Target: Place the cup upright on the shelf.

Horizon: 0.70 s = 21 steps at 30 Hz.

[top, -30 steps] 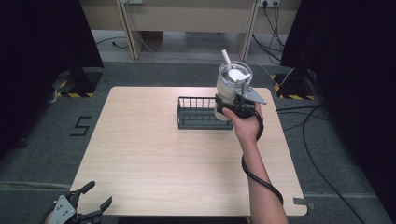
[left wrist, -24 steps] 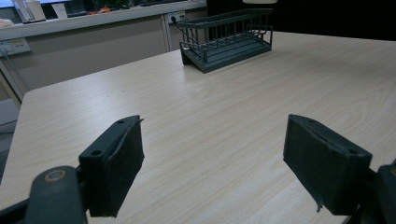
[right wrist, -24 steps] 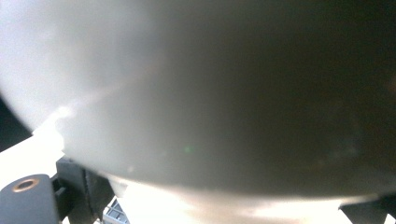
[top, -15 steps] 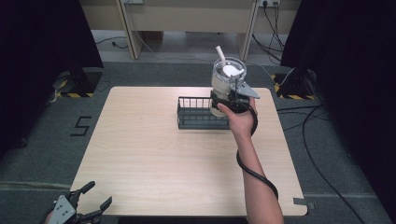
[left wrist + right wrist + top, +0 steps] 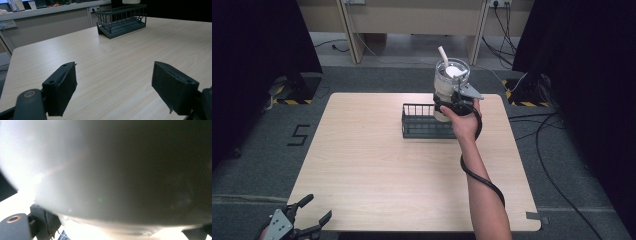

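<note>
The right tongs (image 5: pixel 451 102) are clamped round a lidded tumbler (image 5: pixel 450 80) with a straw, held upright above the dark wire rack (image 5: pixel 422 125), likely to seat it inside, while the left tongs (image 5: pixel 294 225) rest apart off the surface's (image 5: pixel 387 170) near corner

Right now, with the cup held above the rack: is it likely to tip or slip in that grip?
The cup looks tall, clamped low by the right gripper, so probably top-heavy. Its smooth pale wall may be slippery. The straw and clear lid suggest a light, crushable tumbler.
</note>
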Each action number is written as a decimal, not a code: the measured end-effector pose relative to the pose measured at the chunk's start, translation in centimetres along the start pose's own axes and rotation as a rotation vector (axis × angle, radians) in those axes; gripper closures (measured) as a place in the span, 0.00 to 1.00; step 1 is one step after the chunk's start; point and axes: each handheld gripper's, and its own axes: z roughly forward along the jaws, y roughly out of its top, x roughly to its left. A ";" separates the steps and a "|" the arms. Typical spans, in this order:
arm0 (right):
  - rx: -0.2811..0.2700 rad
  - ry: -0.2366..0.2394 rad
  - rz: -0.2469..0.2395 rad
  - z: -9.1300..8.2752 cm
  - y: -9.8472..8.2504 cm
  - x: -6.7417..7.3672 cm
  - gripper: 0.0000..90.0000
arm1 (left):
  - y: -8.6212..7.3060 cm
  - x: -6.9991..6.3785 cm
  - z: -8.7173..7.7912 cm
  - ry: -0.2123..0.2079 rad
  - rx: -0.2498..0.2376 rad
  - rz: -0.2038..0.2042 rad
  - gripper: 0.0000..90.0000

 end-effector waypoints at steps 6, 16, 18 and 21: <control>0.014 0.000 0.001 1.0 -0.2 0.0 0.11 | 0.0 0.0 0.0 0.000 0.000 0.003 0.22; 0.033 -0.006 0.002 2.3 -0.6 0.1 0.11 | 0.0 0.0 0.0 0.000 0.001 0.002 0.22; 0.040 -0.010 0.009 2.6 -0.9 0.1 0.11 | 0.0 0.0 0.0 0.000 0.001 0.002 0.22; 0.048 -0.013 0.009 3.0 -1.2 0.1 0.11 | 0.0 0.0 0.0 0.001 0.001 0.000 0.22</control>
